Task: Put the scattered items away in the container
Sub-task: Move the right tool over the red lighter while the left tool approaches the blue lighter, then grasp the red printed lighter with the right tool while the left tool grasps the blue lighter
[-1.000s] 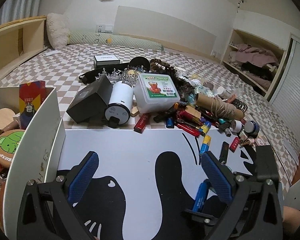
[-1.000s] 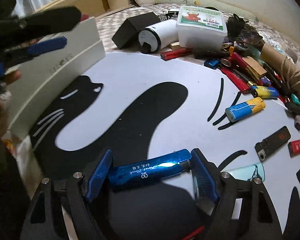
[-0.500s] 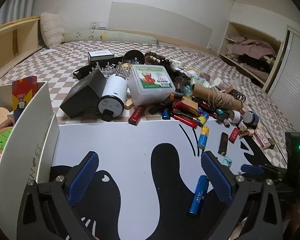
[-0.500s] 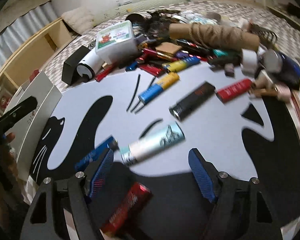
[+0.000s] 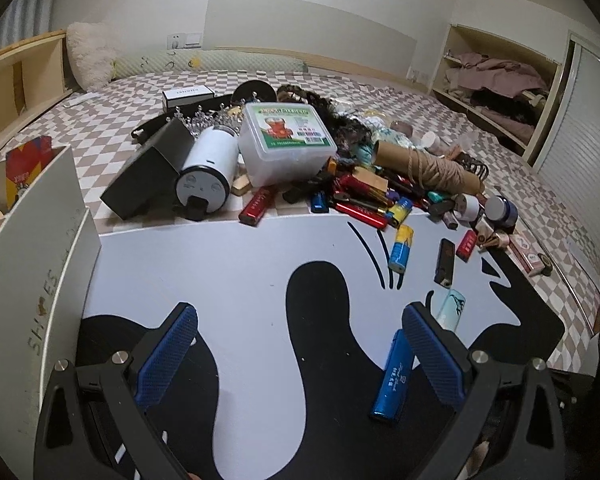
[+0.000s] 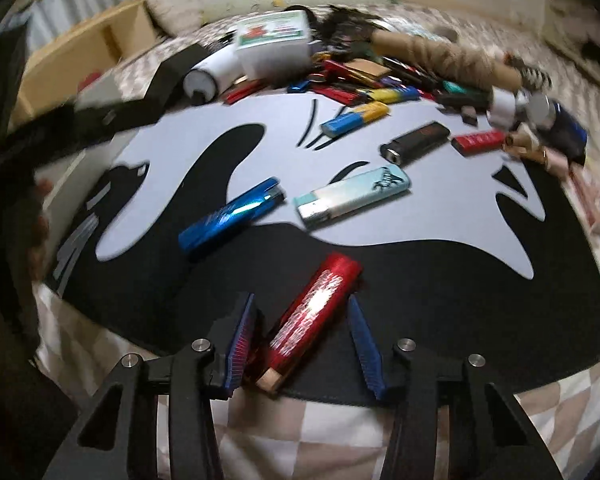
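Note:
In the right wrist view a shiny red lighter [image 6: 316, 312] lies slantwise on the black part of the cat-pattern mat [image 6: 480, 280]. My right gripper [image 6: 302, 340] straddles it and its jaws are closing; the right pad still stands slightly off the lighter. Beyond it lie a blue lighter [image 6: 230, 214] and a pale teal lighter [image 6: 352, 196]. In the left wrist view my left gripper [image 5: 300, 356] hovers wide open over the mat [image 5: 240, 280] with nothing between its fingers. The blue lighter [image 5: 392, 376] lies just inside its right finger [image 5: 434, 356]. The white shoe box [image 5: 32, 280] stands at the left.
A heap at the mat's far edge holds a black box [image 5: 148, 172], a white cylinder [image 5: 208, 168], a clear plastic tub [image 5: 284, 136], a twine-wrapped cardboard tube [image 5: 428, 166] and several lighters. More lighters [image 6: 416, 142] lie loose on the mat. A checkered bedspread [image 5: 120, 112] surrounds everything.
My right gripper let go of the blue lighter, swept past the teal one and came over the red lighter with its jaws much narrower. The left gripper sank slightly, still open.

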A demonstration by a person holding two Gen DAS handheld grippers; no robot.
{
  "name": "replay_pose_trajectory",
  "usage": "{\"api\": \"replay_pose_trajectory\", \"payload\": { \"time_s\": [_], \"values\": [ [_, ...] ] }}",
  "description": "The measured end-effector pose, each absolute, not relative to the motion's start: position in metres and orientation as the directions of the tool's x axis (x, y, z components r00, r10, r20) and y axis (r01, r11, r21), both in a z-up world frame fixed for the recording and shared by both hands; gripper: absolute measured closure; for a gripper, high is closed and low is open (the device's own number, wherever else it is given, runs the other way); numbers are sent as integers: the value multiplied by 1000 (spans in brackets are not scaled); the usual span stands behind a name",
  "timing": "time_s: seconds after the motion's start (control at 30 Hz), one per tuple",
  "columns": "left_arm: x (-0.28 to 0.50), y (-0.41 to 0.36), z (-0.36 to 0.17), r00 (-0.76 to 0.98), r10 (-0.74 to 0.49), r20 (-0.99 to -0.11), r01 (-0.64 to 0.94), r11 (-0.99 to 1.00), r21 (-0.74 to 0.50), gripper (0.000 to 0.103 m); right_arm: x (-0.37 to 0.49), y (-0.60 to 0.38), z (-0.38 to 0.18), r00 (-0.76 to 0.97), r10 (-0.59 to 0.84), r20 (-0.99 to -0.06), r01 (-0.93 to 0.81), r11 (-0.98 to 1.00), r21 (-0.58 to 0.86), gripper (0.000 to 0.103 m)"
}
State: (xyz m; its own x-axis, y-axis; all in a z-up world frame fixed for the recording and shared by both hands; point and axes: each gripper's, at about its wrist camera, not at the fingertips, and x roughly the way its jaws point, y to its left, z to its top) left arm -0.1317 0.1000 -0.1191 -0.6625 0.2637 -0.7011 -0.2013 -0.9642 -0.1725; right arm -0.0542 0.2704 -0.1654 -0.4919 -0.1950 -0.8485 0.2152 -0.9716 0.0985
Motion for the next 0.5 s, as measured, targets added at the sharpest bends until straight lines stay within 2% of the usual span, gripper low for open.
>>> {"api": "replay_pose_trajectory", "payload": {
  "time_s": [0.1,0.27,0.33,0.5],
  "values": [
    [-130,106,-124,-654,269,-708,-214,-962,-167,0,-51,264,-168,-512,-143,-847,237,-971,21,60],
    [-126,117,-133,-636,278,-720,-242,-958,-156,0,-57,279,-169,-531,-128,-838,212,-977,15,76],
    [-125,123,-137,-629,278,-726,-256,-956,-144,0,-60,288,-170,-548,-107,-829,191,-982,0,80],
    [-122,137,-145,-614,277,-739,-287,-951,-118,0,-68,316,-172,-578,-87,-811,127,-992,16,80]
  ]
}}
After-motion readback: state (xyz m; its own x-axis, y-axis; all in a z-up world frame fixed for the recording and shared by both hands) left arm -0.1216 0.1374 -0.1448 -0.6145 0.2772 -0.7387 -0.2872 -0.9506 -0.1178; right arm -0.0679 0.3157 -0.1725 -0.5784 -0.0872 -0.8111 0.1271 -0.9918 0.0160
